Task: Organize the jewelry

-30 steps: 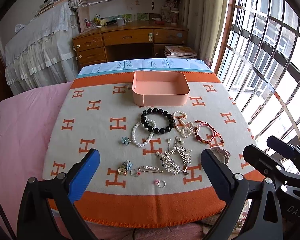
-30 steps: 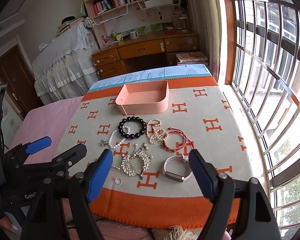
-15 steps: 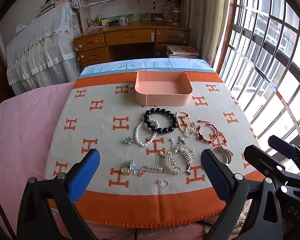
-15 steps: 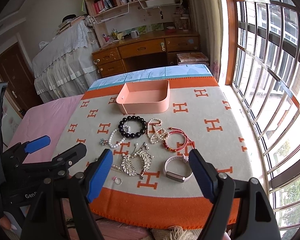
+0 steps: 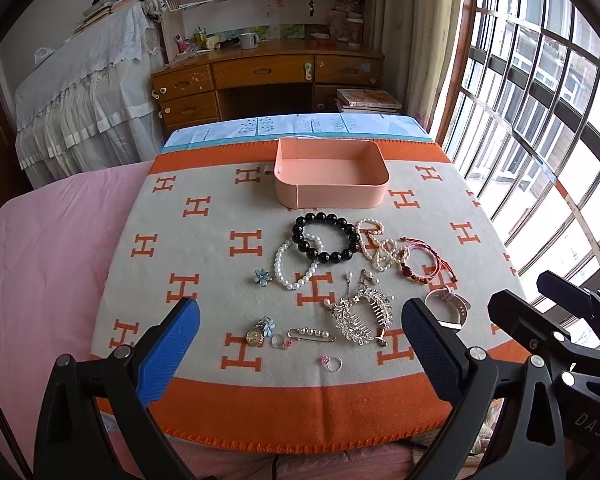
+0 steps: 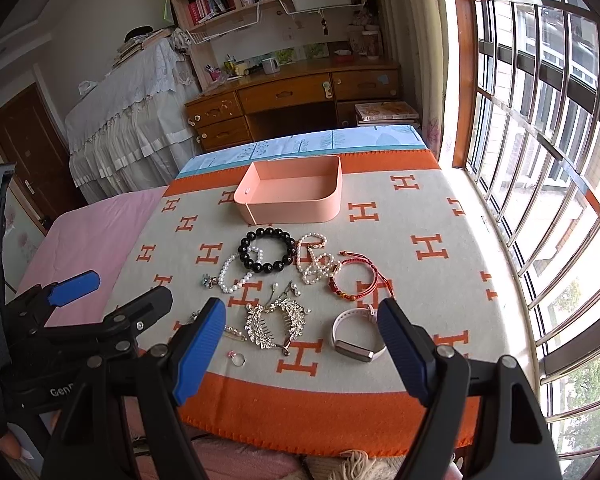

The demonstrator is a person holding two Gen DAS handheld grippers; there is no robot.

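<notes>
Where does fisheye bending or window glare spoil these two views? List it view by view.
Left wrist view: window bars bow strongly at the right edge, panes blown out white; jewelry such as the black bead bracelet stays sharp. Right wrist view: the window is overexposed and curved too, corners vignette black, yet the pink tray is evenly lit.

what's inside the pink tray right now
Nothing shows inside the pink tray: its bare floor is visible in both views. Its near wall hides a strip of the floor just behind it. All the jewelry, like the black bead bracelet, lies on the blanket.
</notes>
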